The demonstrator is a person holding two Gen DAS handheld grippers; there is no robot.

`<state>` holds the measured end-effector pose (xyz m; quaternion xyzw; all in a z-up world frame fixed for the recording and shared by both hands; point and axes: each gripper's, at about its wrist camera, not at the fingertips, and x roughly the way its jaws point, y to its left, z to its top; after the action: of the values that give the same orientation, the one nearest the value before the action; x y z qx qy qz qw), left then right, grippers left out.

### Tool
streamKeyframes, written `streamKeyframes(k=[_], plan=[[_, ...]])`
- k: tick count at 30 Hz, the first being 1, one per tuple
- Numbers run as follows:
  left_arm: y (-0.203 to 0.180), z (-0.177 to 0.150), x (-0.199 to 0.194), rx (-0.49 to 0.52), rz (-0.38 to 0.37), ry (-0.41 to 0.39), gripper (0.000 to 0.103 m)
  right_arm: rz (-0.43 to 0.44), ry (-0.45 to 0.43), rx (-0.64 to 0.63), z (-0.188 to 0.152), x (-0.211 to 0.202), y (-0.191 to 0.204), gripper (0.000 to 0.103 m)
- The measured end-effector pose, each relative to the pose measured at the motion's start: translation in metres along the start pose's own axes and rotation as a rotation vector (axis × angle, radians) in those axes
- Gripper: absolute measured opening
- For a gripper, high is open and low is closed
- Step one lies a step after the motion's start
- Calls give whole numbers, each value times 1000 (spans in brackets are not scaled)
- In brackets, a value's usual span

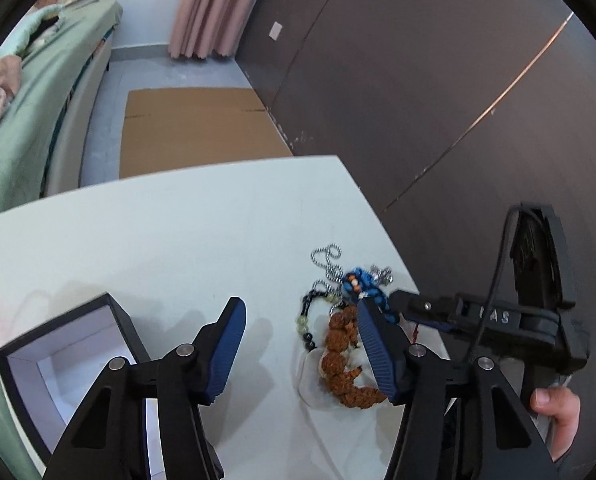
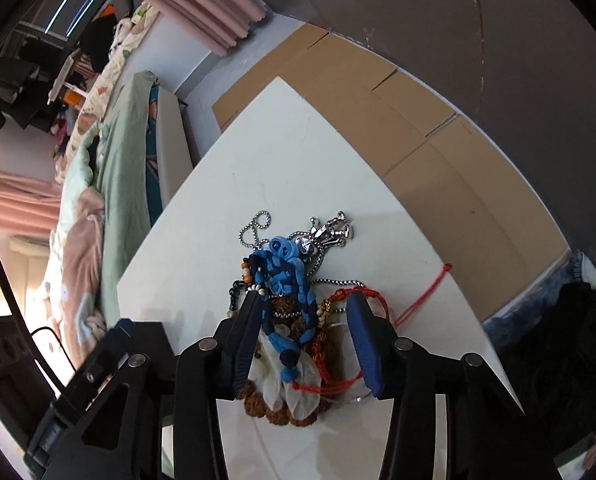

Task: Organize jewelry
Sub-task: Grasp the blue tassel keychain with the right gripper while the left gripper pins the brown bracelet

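The left gripper's fingers (image 1: 373, 344) hide part of the brown bead strand (image 1: 339, 360) behind them.

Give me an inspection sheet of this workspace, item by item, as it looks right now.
Surface: white table, bare apart from the items below.
Job's things: tangled jewelry pile: blue braided cord, silver ball chain, brown beaded strand, red string. Open black box at left, white inside.
Clutter: nothing seen.
Grippers: left gripper open, nothing between its fingers. Right gripper open, straddling the pile.
Cables: black cable on the right gripper.
Surroundings: flattened cardboard, bed with green cover, pink curtain, dark wall.
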<state>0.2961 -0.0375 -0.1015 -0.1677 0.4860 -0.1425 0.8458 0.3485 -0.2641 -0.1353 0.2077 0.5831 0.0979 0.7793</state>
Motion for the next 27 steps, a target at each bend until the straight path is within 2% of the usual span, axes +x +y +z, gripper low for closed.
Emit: streamKeyframes(k=[4, 6, 7, 8, 9, 20, 23, 24, 25, 27], plan=[[0, -4, 6, 3, 0, 19, 57, 26, 33, -13, 2, 14, 6, 42], [0, -4, 8, 0, -2, 25, 57, 27, 44, -13, 3, 19, 8, 28], [1, -5, 8, -2, -1, 27, 57, 39, 39, -7, 4, 19, 7, 24], [1, -5, 9, -3, -1, 29, 57, 55, 37, -1, 4, 18, 6, 12], [1, -6, 10, -4, -2, 32, 57, 67, 35, 7, 3, 16, 6, 11], [-13, -15, 20, 36, -9, 59, 56, 180, -80, 49, -4, -25, 0, 10], [-19, -20, 25, 62, -3, 72, 56, 188, -111, 67, -4, -34, -2, 10], [-21, -21, 27, 69, -1, 76, 55, 185, -115, 71, -4, -36, -3, 10], [-23, -22, 29, 76, 0, 83, 47, 180, -119, 75, -4, -36, -4, 10], [-24, -25, 34, 80, -1, 100, 38, 171, -123, 85, -3, -38, -7, 10]])
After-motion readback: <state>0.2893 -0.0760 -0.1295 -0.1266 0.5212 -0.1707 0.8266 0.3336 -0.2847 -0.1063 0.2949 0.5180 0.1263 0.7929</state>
